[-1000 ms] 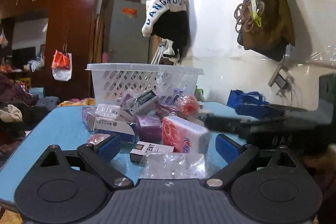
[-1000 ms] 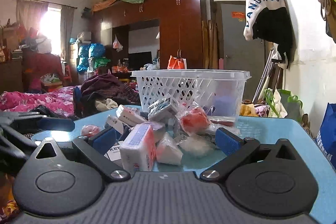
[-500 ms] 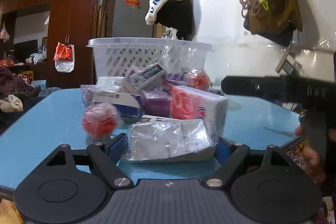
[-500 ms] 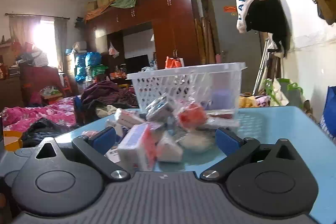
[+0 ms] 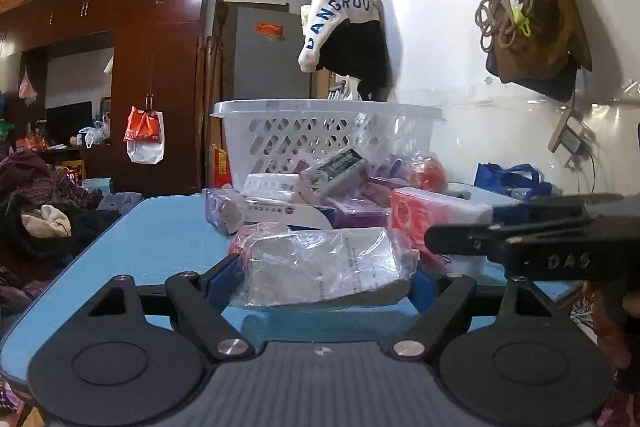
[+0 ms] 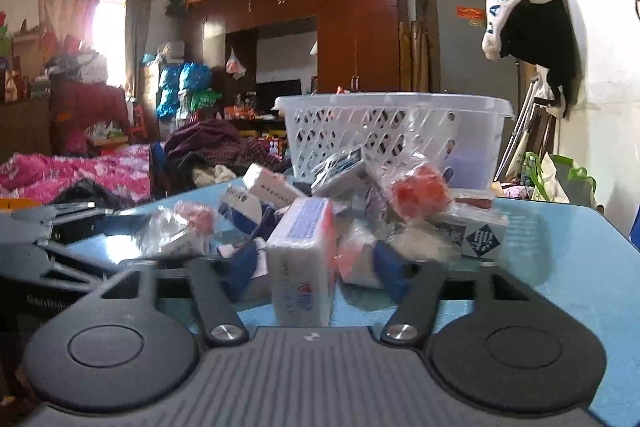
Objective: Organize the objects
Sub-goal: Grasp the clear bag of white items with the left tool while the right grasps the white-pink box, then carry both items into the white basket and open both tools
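Note:
A heap of small packets and boxes lies on a blue table [image 5: 152, 239] in front of a white plastic basket [image 5: 320, 135], which also shows in the right wrist view [image 6: 400, 135]. My left gripper [image 5: 324, 277] is shut on a clear plastic packet [image 5: 324, 267], its blue pads at the packet's two ends. My right gripper [image 6: 316, 267] stands around an upright red-and-white tissue pack [image 6: 304, 259], with the jaws close on either side; contact is unclear. The right gripper also shows at the right of the left wrist view [image 5: 540, 239].
The heap holds a red-and-white pack [image 5: 432, 215], a purple box [image 5: 356, 217], red balls in wrap [image 6: 420, 191] and white boxes [image 6: 268, 185]. A wall with hanging bags [image 5: 528, 7] runs along the right. A bed and clothes [image 6: 80, 175] lie left of the table.
My left gripper moved forward and closed on the clear packet, then lifted it slightly. My right gripper advanced into the heap and its jaws narrowed around the tissue pack.

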